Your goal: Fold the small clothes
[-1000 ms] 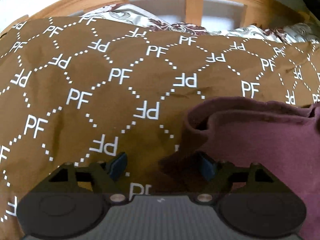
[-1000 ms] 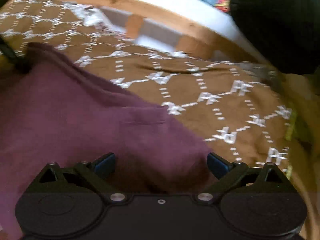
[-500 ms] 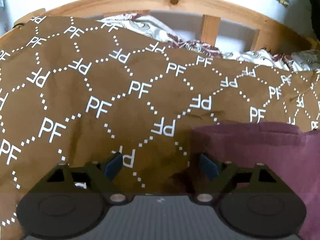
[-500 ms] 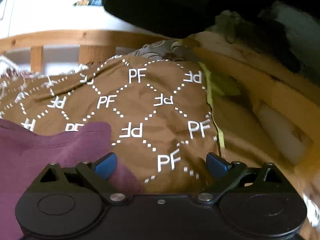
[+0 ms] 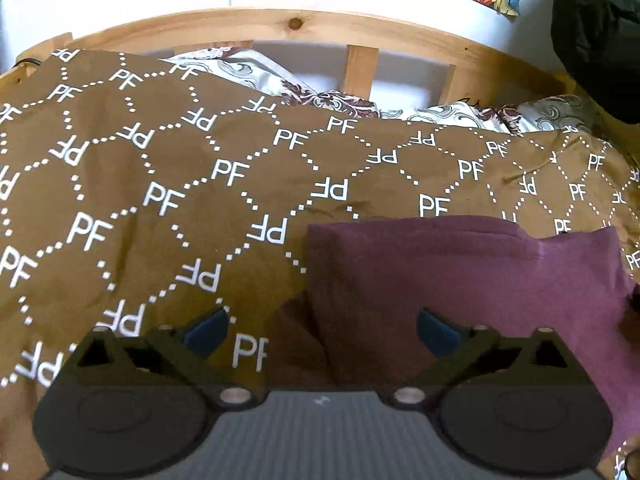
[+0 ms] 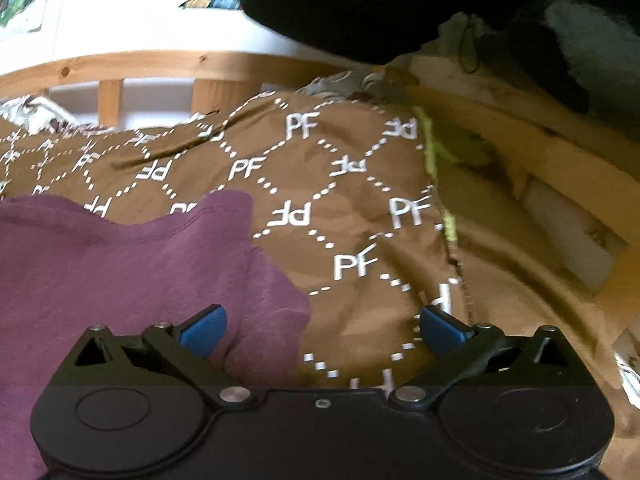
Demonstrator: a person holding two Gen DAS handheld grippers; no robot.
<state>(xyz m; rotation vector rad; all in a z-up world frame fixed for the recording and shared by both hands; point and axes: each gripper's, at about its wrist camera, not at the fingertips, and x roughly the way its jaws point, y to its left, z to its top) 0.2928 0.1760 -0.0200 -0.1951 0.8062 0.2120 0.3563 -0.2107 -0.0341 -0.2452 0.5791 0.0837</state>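
Both tongs have pulled back from the maroon garment (image 5: pixel 460 280), the left tongs (image 5: pixel 320 330) just opening wider; the right tongs (image 6: pixel 322 330) spread too. It lies folded on the bed's brown cover (image 5: pixel 160 184); any further fold remains.

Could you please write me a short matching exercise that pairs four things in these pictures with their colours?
Things:
1. folded cotton garment
2. bedspread printed with PF letters
3. slatted bed frame
4. pads of the left tongs

Colours:
A. blue
B. pale wood
C. maroon
D. brown with white

Pairs: 1-C, 2-D, 3-B, 4-A
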